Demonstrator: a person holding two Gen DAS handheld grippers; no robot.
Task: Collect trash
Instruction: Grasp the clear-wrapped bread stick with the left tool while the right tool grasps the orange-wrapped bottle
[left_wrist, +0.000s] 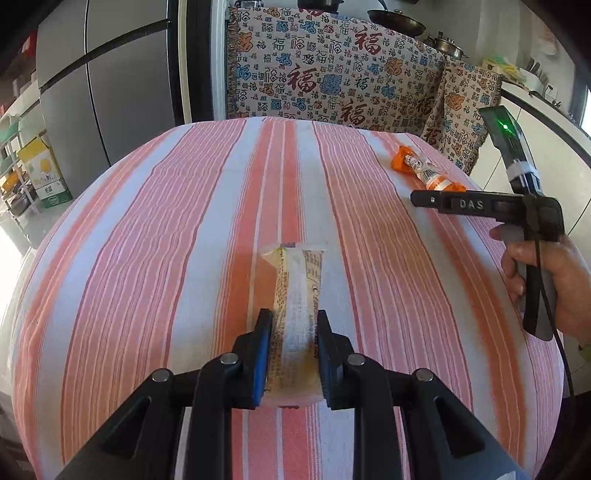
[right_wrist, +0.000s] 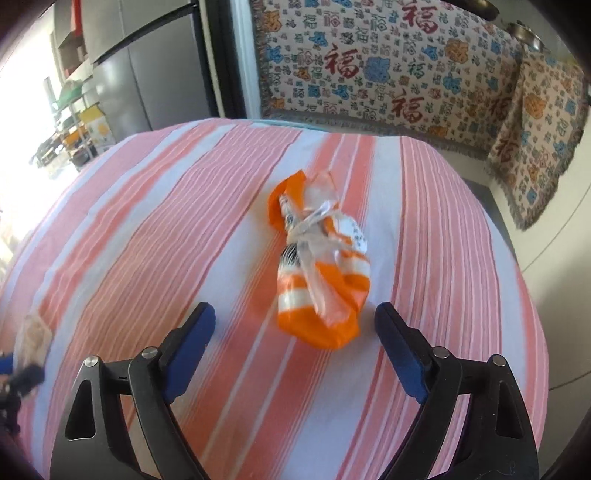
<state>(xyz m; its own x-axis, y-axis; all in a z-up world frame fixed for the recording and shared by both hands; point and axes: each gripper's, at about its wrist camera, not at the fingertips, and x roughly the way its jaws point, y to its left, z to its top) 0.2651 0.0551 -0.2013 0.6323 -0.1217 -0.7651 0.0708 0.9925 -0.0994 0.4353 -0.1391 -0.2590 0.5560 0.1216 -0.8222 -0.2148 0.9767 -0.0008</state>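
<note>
My left gripper (left_wrist: 293, 319) is shut on a pale yellow-white snack wrapper (left_wrist: 295, 295), which sticks out forward between the blue pads above the striped tablecloth (left_wrist: 166, 229). A crumpled orange-and-white wrapper (left_wrist: 424, 170) lies near the far right of the table. In the right wrist view that orange wrapper (right_wrist: 321, 269) lies just ahead of my right gripper (right_wrist: 295, 314), whose jaws stand wide; its near end reaches between the fingertips without touching either pad. The right gripper's body, held by a hand (left_wrist: 546, 273), shows in the left wrist view.
A pink, orange and white striped cloth covers the rounded table (right_wrist: 147, 229). Behind it hangs a patterned blanket (left_wrist: 332, 66) over furniture. A grey refrigerator (left_wrist: 110, 81) stands at the back left, with shelves and a cardboard box (left_wrist: 44, 173) beside it.
</note>
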